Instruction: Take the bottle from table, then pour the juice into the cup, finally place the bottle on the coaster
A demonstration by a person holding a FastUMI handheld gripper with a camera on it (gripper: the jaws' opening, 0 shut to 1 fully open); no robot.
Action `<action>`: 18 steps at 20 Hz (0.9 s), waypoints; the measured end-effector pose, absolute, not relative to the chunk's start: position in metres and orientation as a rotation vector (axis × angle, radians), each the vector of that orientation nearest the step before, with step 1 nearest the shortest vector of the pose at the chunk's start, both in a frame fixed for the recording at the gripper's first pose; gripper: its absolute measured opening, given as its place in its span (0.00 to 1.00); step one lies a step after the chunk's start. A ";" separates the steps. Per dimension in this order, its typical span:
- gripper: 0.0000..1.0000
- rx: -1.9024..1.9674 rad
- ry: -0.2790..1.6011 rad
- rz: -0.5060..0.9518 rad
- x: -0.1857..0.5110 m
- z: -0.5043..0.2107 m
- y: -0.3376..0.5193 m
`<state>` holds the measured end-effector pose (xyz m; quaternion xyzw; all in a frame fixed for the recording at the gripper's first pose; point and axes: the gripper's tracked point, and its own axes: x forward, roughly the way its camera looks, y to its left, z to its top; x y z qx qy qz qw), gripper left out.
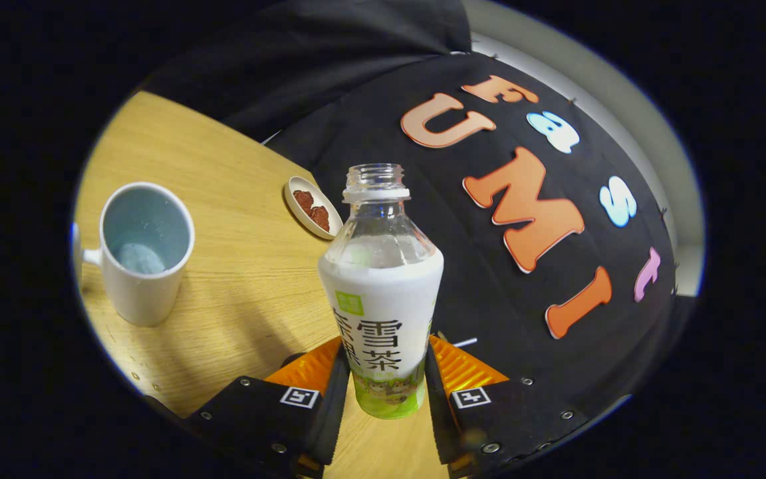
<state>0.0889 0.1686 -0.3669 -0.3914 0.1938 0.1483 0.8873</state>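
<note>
Wooden table (pixel 237 199), cup (pixel 145 253) to the left. Bottle (pixel 383 293) upright between the fingers (pixel 316 372), both pads pressing its lower body. Uncapped, light, thin plastic, probably slippery; best held low, gently.

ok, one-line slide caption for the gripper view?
Gripper shut on the uncapped bottle, white cup ahead to its left, small dish beyond on the wooden table.
</note>
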 end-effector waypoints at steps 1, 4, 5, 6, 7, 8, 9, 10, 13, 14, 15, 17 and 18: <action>0.58 -0.729 0.428 0.294 0.097 -0.369 0.163; 0.58 -0.440 0.505 0.271 0.108 -0.389 0.159; 0.58 -0.359 0.516 0.268 0.111 -0.392 0.159; 0.58 -0.307 0.522 0.265 0.115 -0.395 0.158; 0.58 -0.271 0.532 0.263 0.116 -0.399 0.156; 0.58 -0.241 0.546 0.265 0.116 -0.403 0.155; 0.58 -0.206 0.558 0.269 0.114 -0.408 0.156; 0.58 -0.169 0.571 0.272 0.115 -0.412 0.158; 0.58 -0.081 0.620 0.268 0.114 -0.427 0.159; 0.58 -0.057 0.633 0.269 0.113 -0.431 0.159; 0.58 -0.041 0.647 0.262 0.112 -0.436 0.157; 0.58 -0.016 0.653 0.254 0.112 -0.435 0.155; 0.58 -0.010 0.655 0.254 0.112 -0.435 0.155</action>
